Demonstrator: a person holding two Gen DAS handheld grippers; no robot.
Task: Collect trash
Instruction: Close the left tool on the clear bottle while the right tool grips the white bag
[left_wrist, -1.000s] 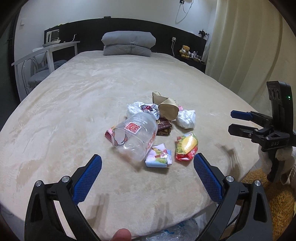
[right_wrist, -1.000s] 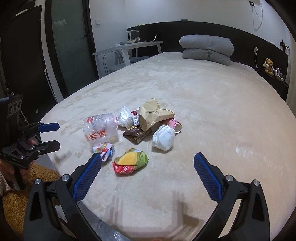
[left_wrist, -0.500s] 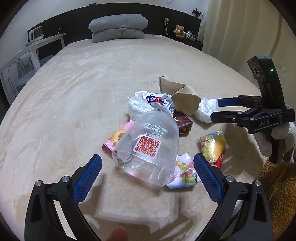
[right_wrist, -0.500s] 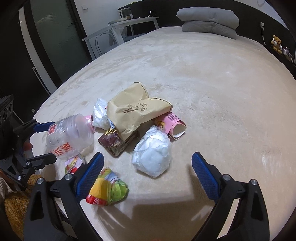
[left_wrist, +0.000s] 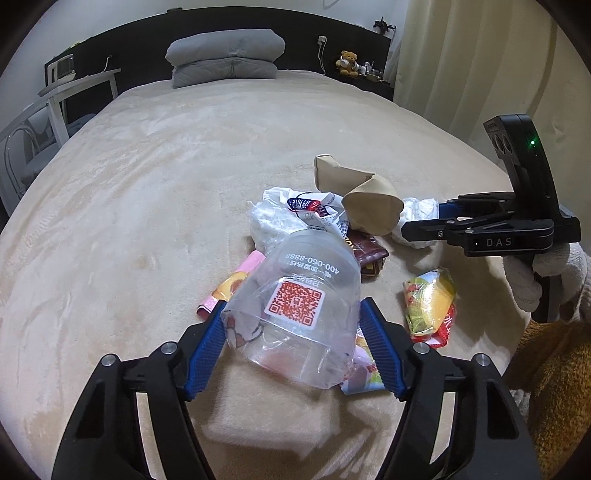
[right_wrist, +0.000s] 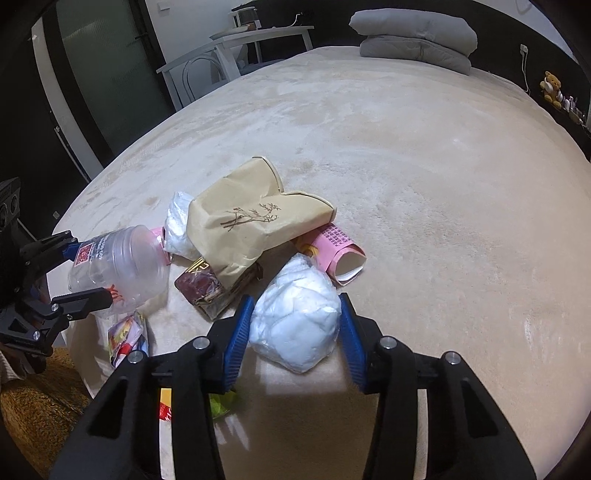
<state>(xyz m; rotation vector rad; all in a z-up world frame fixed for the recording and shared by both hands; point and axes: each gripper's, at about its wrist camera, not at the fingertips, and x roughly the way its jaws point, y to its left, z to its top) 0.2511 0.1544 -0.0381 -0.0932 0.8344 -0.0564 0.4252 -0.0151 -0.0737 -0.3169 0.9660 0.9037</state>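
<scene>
Left wrist view: the left gripper is seen with its jaws closing around a clear plastic jar lying on its side on the beige bed, and both blue pads are set against the jar's crumpled walls (a red code label faces up). Around the jar the rest of the trash is gathered: a pink wrapper to its left, a white plastic bag behind it, a brown paper bag and a dark brown packet further back, and a yellow and green snack packet to the right, apart from the jar. In the right wrist view the right gripper is seen closing on a white wad of crumpled plastic, which lies on the bed between the pads and is touched by both of them. Just behind the wad a rolled pink paper and the paper bag are found, the latter printed with a small branch. A grey pillow is stacked at the headboard, and a white gloved hand is seen on the right gripper's handle.
</scene>
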